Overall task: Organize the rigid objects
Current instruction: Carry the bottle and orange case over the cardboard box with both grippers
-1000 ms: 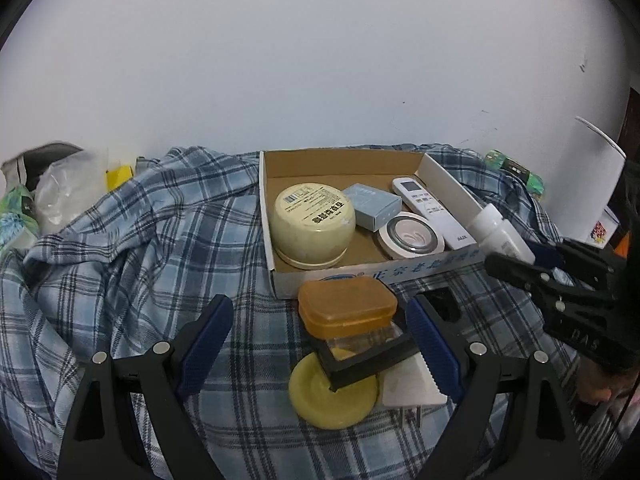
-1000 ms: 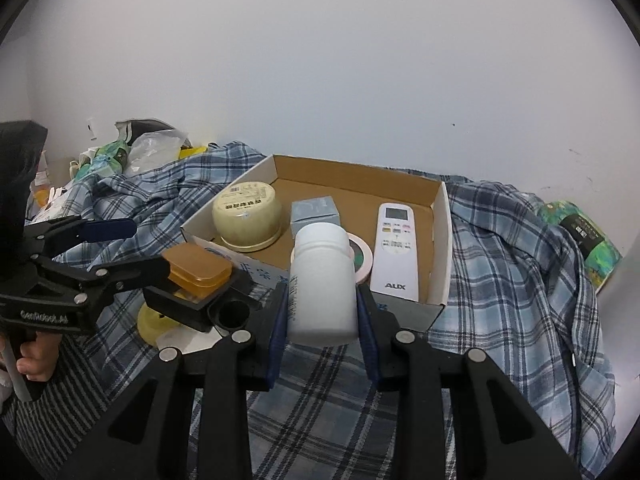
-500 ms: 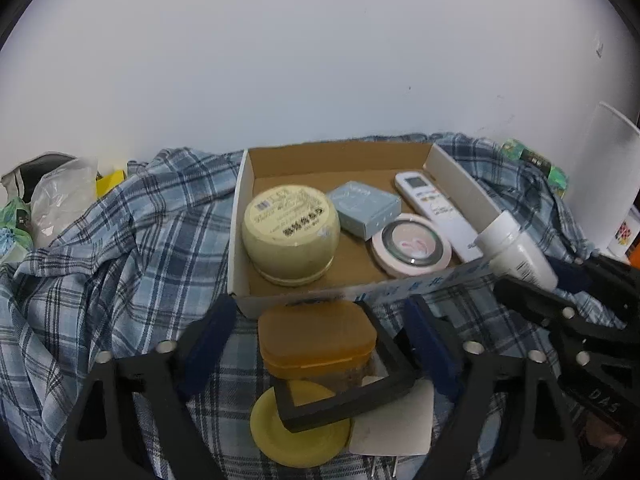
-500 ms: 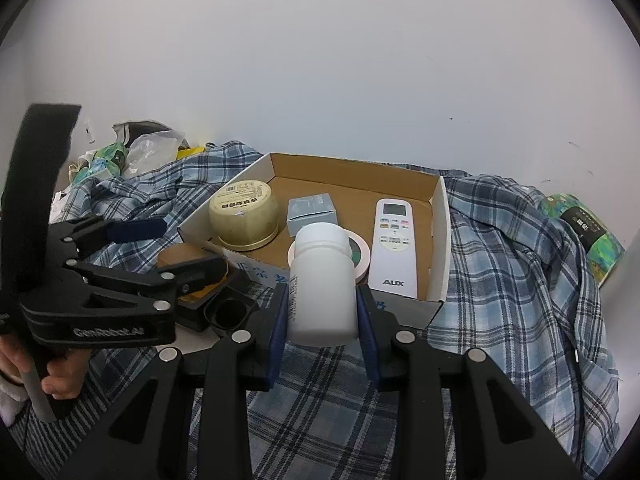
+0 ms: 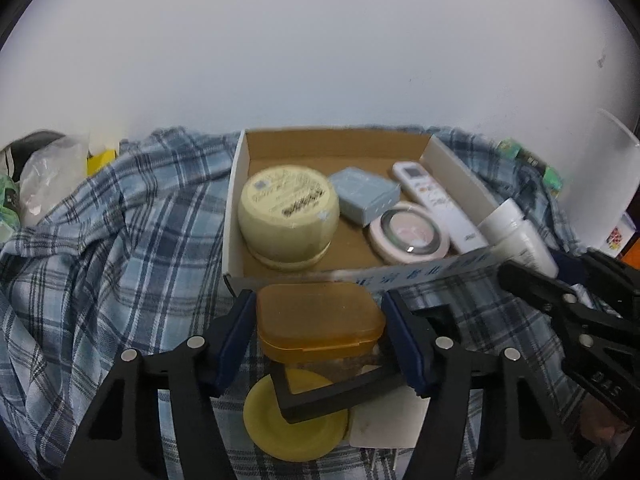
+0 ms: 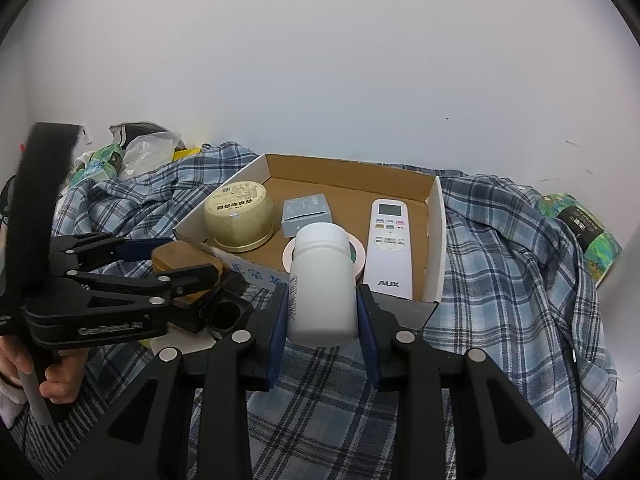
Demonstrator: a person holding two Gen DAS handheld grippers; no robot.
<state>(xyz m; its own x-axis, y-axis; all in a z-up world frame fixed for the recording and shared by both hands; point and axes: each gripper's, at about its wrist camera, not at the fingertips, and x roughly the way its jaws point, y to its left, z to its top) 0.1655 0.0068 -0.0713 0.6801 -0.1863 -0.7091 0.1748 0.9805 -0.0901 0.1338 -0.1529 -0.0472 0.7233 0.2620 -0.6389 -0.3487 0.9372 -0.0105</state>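
1. Nearest in the left wrist view, a yellow disc (image 5: 294, 424) and a white card (image 5: 390, 426) lie flat on the plaid cloth (image 5: 100, 280). Both look thin and light, and the card offers little edge to pinch.
2. A black square frame (image 5: 340, 392) leans over the disc and under the orange case (image 5: 318, 322). It looks stiff, and it may shift when the case is lifted.
3. The left gripper (image 5: 318, 332) has its jaws closing, with the orange case between the blue pads. The case is smooth, hard plastic with rounded corners and probably light and somewhat slippery. Its two short ends, where the pads now stand, are the sensible hold, level across the hinged lid so that it does not pop open.
4. The right gripper (image 6: 322, 312) holds the white bottle (image 6: 322, 276) by its lower body, jaws narrow and tight on it, just in front of the near wall of the cardboard box (image 6: 436, 240). The bottle is rigid and smooth; whether it is full cannot be told.
5. Inside the box, from left to right, stand a cream round tub (image 6: 239, 216), a small grey-blue box (image 6: 306, 210), a round pink compact (image 5: 408, 232) and a white remote (image 6: 390, 246). The box's far side is bare cardboard, which is probably where the case and bottle belong.
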